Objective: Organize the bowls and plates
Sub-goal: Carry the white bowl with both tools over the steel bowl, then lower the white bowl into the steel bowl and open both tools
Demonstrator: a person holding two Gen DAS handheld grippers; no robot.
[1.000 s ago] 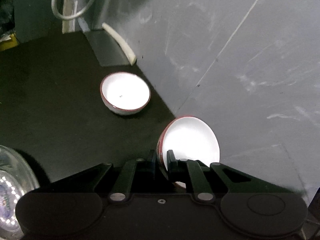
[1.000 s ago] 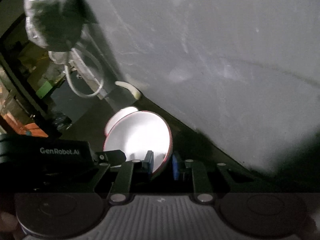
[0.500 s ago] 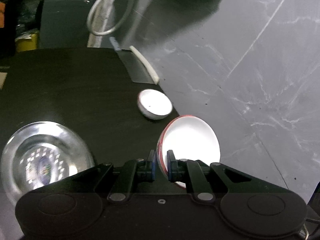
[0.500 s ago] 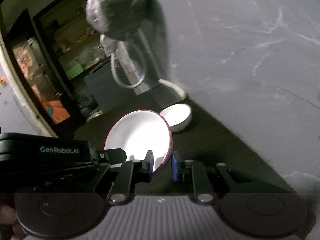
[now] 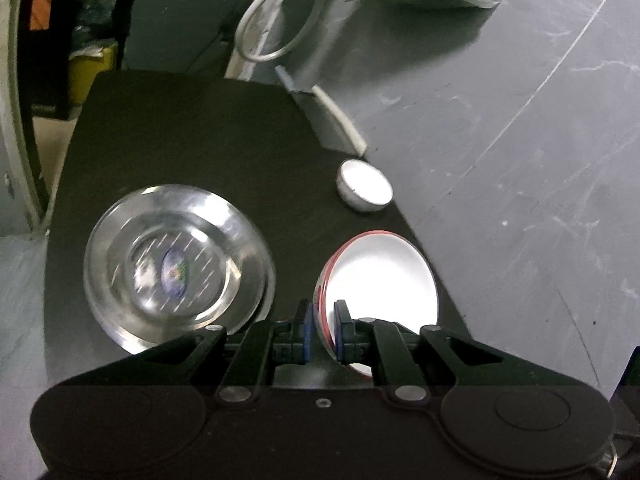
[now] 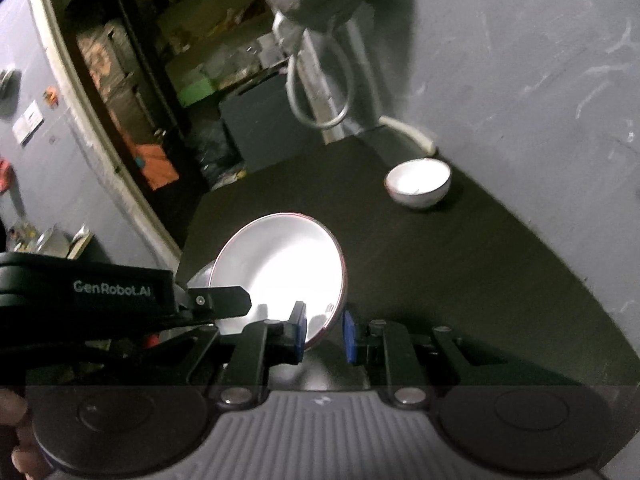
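Here, white letters on the black tool [image 6: 92,292] at the left of the right view read "GenRobot.AI". The left gripper [image 5: 321,332] pinches the rim of a white plate [image 5: 380,276] with a red edge; the plate stands on its edge, its face turned right. The right gripper [image 6: 324,334] has its fingers narrow around the rim of a white dish [image 6: 280,268], tilted, face up and to the left. A small bowl [image 6: 418,184] sits upright on the dark table [image 6: 460,280] near the wall. A steel bowl [image 5: 176,268] sits there too.

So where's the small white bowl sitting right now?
The small white bowl stands on the dark table, far right edge by the grey wall.
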